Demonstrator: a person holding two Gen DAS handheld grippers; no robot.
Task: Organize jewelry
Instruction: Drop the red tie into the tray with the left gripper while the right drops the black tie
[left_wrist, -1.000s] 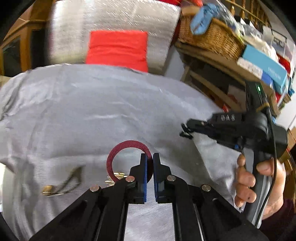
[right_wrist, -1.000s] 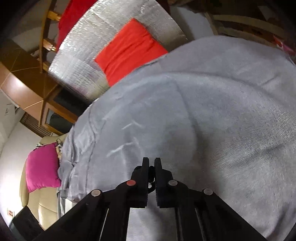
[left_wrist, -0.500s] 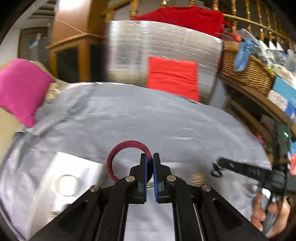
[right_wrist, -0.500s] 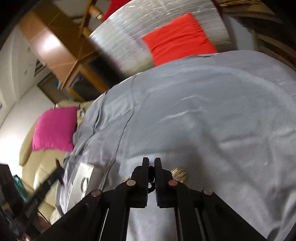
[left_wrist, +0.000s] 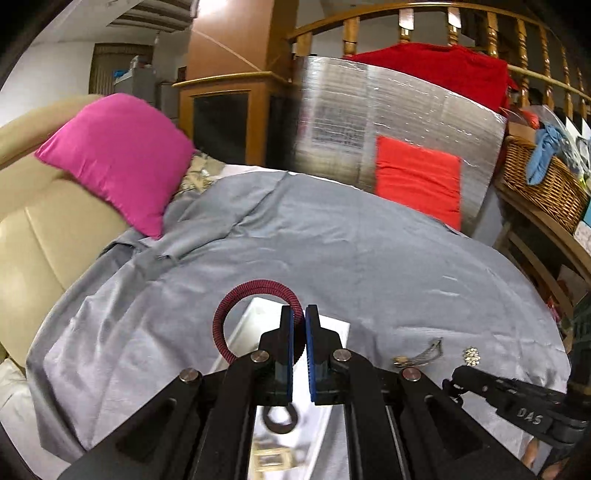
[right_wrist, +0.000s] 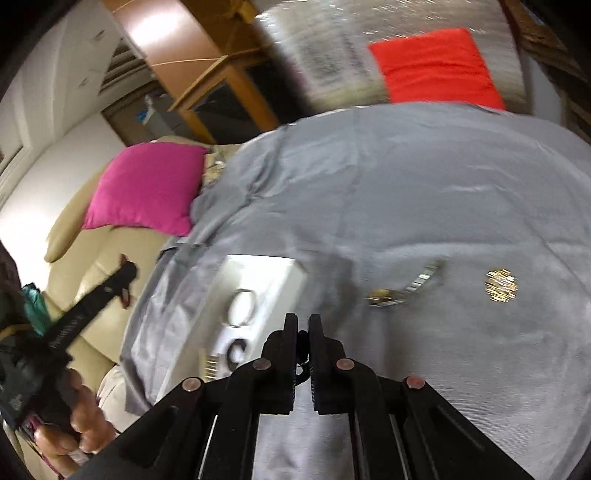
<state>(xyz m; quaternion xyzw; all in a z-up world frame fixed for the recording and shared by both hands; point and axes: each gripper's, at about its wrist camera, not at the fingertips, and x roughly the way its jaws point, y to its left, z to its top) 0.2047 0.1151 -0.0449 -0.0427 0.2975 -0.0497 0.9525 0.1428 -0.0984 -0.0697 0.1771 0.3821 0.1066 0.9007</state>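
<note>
My left gripper (left_wrist: 299, 314) is shut on a dark red corded bangle (left_wrist: 240, 295), which stands up to the left of its fingers. It hangs over a white tray (left_wrist: 332, 328) that holds a dark ring (left_wrist: 279, 419). My right gripper (right_wrist: 303, 321) is shut on a small dark piece (right_wrist: 302, 363) pinched between its pads, just right of the same tray (right_wrist: 266, 273). A silver chain bracelet (right_wrist: 410, 286) and a gold cluster (right_wrist: 500, 284) lie on the grey cloth (right_wrist: 424, 184) to the right. A hand holds each gripper.
A beige sofa (left_wrist: 55, 236) with a pink cushion (left_wrist: 114, 155) borders the cloth on the left. A silver foil panel (left_wrist: 388, 122) with a red cushion (left_wrist: 417, 177) stands at the back. A wicker basket (left_wrist: 543, 184) sits on shelves at the right.
Both grippers have swept left across the cloth and now hang by the white tray, which has come into view. The bangle stays pinched in the left gripper.
</note>
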